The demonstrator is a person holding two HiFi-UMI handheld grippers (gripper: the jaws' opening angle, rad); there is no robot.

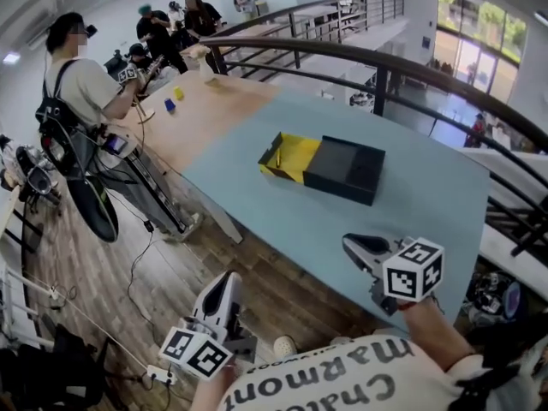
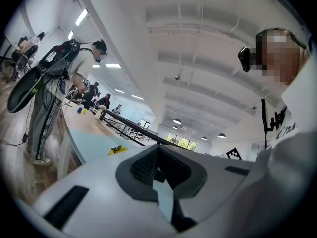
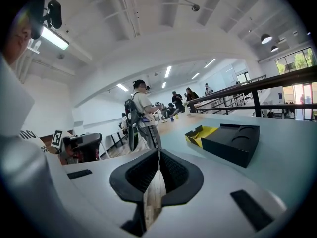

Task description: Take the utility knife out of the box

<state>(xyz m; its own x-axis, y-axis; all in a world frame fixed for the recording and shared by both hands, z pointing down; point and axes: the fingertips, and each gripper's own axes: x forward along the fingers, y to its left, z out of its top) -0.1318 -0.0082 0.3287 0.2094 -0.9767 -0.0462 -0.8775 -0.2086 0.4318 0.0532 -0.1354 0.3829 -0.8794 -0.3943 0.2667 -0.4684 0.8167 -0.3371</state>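
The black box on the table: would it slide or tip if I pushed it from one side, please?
The box lies low and flat, so it would probably slide across the smooth table rather than tip. Its yellow tray sticks out, so that may shift separately. It looks like light card.

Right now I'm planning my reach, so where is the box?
Head view: the box lies mid-table on the blue table, beyond the right gripper, its yellow tray slid out leftward.

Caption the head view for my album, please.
Left gripper and right gripper, both shut, near a blue table bearing a black box with a yellow tray.
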